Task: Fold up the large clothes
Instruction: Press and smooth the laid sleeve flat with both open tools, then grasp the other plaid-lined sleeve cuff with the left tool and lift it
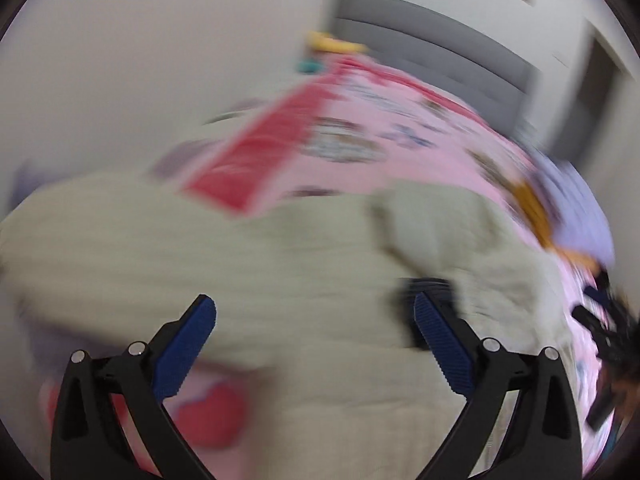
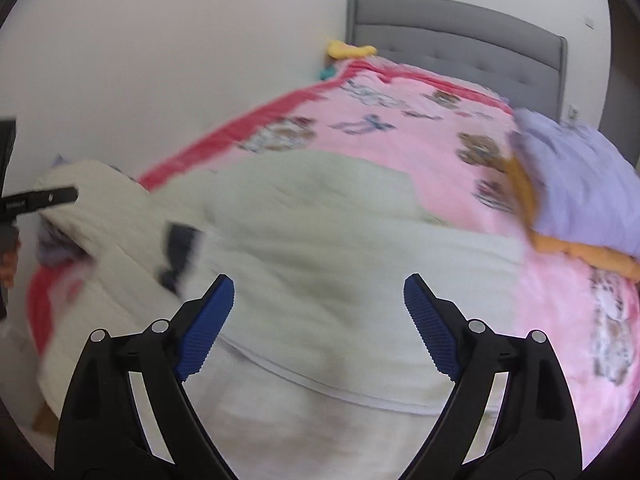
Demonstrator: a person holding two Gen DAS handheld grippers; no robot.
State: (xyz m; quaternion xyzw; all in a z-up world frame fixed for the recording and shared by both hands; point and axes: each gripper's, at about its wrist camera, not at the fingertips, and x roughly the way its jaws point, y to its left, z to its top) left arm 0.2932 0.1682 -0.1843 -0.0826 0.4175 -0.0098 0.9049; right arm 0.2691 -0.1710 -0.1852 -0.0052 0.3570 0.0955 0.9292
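A large cream garment (image 2: 320, 240) lies spread on the pink bed cover, with a small dark patch (image 2: 178, 254) on it; it also shows in the left wrist view (image 1: 280, 264), blurred. My left gripper (image 1: 316, 320) is open and empty above the garment. My right gripper (image 2: 319, 300) is open and empty above the garment's middle. The left gripper's body (image 2: 36, 202) shows at the far left of the right wrist view, by the garment's left end.
A pink blanket with a red border (image 2: 400, 120) covers the bed. A pile of folded lilac and orange clothes (image 2: 580, 200) lies at the right. A grey headboard (image 2: 460, 36) and white wall stand behind. Yellow and teal items (image 2: 348, 50) lie by the headboard.
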